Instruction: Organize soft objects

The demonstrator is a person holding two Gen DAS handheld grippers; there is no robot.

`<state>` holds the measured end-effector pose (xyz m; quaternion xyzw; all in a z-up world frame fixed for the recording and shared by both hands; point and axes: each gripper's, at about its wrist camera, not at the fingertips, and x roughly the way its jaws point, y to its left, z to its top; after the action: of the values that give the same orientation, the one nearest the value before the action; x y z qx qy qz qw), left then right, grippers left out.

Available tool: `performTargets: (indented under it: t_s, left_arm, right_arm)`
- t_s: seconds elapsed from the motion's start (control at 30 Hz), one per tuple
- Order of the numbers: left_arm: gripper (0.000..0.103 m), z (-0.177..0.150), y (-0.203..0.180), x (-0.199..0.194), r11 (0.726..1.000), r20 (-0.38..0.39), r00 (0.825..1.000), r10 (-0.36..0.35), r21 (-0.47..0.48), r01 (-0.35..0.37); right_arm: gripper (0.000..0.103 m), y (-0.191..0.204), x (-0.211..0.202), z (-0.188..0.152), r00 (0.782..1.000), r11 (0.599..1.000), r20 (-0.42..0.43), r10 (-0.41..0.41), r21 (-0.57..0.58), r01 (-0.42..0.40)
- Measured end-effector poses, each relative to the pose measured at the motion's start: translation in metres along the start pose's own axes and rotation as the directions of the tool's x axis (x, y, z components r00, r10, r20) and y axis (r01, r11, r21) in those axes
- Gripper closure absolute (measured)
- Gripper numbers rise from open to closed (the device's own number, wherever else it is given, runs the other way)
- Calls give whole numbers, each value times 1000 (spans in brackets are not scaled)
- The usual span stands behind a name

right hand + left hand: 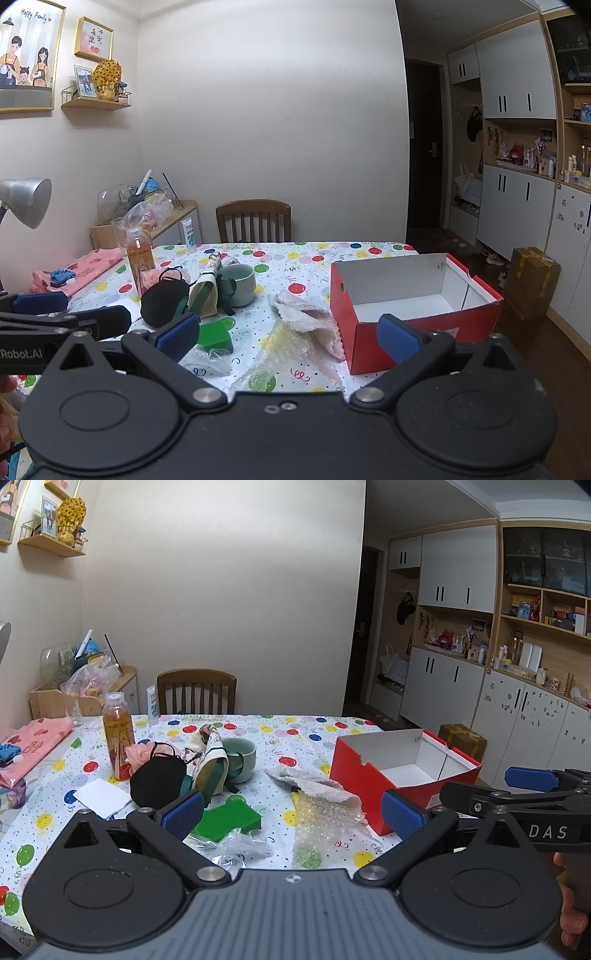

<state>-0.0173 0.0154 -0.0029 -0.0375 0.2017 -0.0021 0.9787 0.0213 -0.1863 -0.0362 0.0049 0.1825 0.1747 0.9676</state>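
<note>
Left wrist view: left gripper (291,810) is hovering low over the table with its 2 fingers spread wide, gripping nothing; black face mask (157,781), green sponge (231,818) and bubble wrap (317,805) are lying loose ahead of it.
Box: red box (369,779) is sitting open and empty to the right, likely waiting for the soft things.
Right wrist view: right gripper (288,338) is likewise gaping and empty, facing the box.
Surface: balloon-print tablecloth (314,258) is covering the table; a chair and cabinets are standing beyond.
</note>
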Motion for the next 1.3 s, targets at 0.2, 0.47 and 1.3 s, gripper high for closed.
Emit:
performTargets:
  t_s: [0.2,0.47,1.3]
  left_arm:
    - [0,0,1,0,1000,6,1000,9,2,-9]
    - [0,-1,10,4,999,-9,1000,-12,-42,12]
    - [0,-4,51,68,998,-111,993,46,-45,-51]
  right_arm:
    - [0,1,-2,0,1000,1000,13,9,4,-9]
    - [1,4,1,0,1000,1000,9,17,-4,-17]
    - [4,8,64,4,991,997,-114,73,39,-69]
